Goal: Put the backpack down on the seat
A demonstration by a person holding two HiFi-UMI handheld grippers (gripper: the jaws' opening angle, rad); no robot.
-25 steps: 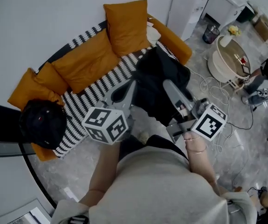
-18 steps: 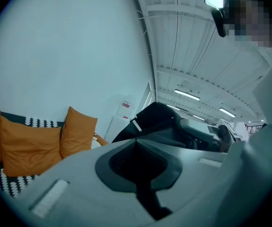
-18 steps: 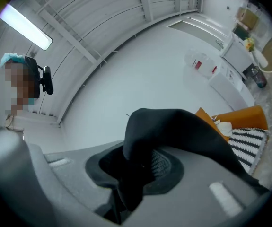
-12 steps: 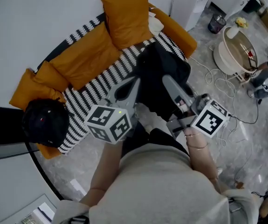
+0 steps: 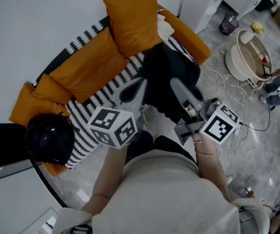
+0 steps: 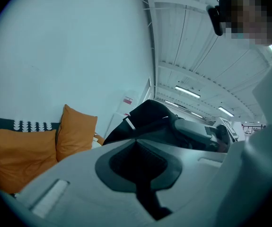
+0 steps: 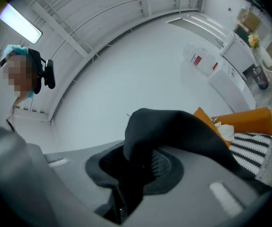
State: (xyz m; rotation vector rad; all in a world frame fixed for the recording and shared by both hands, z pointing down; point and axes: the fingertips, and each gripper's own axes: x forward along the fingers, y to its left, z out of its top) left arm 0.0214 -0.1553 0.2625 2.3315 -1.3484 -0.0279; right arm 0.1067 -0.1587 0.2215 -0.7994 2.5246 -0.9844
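Note:
A black backpack (image 5: 166, 82) hangs between my two grippers, over the right half of the striped sofa seat (image 5: 113, 87). My left gripper (image 5: 140, 84) reaches its left side. In the left gripper view the backpack (image 6: 147, 119) rises just past the left gripper (image 6: 138, 143), whose jaws stand closed with dark fabric in the slot. My right gripper (image 5: 175, 84) is at the bag's right side. In the right gripper view a black strap (image 7: 173, 129) comes out from between the shut jaws of the right gripper (image 7: 143, 162).
Orange cushions (image 5: 130, 21) line the sofa back, and an orange armrest (image 5: 191, 38) bounds the seat's right end. Another black bag (image 5: 49, 138) lies at the left end. A white cabinet (image 5: 203, 4), a bin (image 5: 229, 24), a round white tub (image 5: 249, 57) and floor cables (image 5: 227, 94) lie to the right.
Both grippers have moved together toward the sofa with the backpack, which hangs slightly lower over the striped seat. The grips look unchanged.

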